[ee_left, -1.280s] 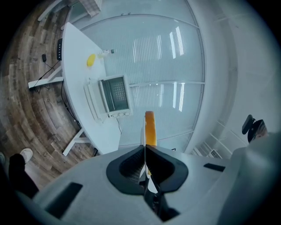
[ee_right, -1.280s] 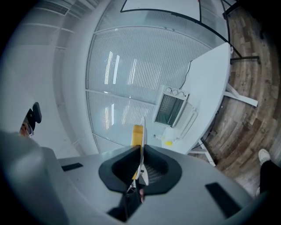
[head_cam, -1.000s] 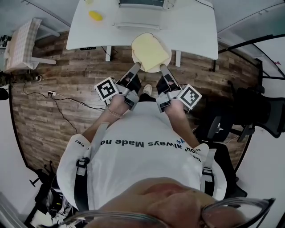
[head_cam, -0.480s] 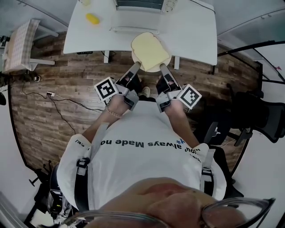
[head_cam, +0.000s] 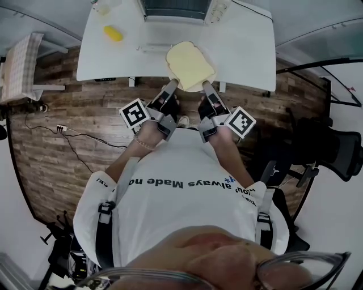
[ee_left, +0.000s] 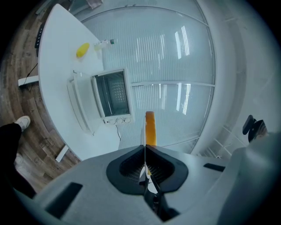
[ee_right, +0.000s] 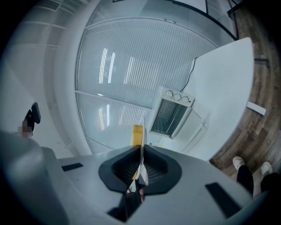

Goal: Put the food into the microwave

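Plate carry toward microwave.
Left gripper and right gripper are each clamping the rim; holding both level is stopping toast sliding.

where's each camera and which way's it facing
Head view: on the person's head, looking down at the plate of bread; shirt, forearms, both grippers show.
Left gripper view: on the left gripper, looking along jaws clamped on the plate, toward the microwave; a shoe shows.
Right gripper view: on the right gripper, likewise clamped, facing the microwave; shoes show.
Shared: all show plate and microwave.
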The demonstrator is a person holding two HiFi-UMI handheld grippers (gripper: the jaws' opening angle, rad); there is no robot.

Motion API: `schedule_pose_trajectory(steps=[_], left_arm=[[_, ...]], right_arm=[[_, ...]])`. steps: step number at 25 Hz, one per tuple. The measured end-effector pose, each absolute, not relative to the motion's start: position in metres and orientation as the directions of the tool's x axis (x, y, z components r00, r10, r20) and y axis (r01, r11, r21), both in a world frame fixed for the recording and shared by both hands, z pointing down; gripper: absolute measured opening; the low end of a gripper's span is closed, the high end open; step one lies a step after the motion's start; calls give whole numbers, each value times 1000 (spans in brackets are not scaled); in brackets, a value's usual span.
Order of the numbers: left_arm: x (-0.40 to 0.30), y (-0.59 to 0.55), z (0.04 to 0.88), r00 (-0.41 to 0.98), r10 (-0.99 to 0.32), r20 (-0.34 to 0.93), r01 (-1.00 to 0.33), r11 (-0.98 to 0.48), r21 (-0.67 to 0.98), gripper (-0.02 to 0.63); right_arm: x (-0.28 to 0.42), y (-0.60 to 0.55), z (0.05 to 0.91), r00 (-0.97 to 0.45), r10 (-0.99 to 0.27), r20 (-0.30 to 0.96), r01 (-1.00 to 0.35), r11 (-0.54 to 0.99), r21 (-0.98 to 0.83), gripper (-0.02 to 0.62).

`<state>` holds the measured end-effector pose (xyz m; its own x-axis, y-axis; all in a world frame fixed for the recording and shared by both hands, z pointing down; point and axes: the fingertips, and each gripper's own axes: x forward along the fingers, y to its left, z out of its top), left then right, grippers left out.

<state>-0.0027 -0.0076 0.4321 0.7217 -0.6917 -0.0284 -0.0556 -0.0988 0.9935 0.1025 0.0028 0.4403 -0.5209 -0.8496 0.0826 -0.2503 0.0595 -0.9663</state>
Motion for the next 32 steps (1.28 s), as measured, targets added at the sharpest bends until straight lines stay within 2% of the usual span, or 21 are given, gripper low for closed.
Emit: schedule_pose_trajectory(steps=[21, 32], left_arm=[[-63, -224, 433, 757, -653, -23, -56, -100, 993, 15], [-74, -274, 436, 765, -643, -18, -58, -96, 994, 15]], right_arm=[[41, -210, 441, -486, -869, 95, -258, 38, -965, 23], [29, -259, 443, -475, -875, 96, -240, 25, -970, 23]])
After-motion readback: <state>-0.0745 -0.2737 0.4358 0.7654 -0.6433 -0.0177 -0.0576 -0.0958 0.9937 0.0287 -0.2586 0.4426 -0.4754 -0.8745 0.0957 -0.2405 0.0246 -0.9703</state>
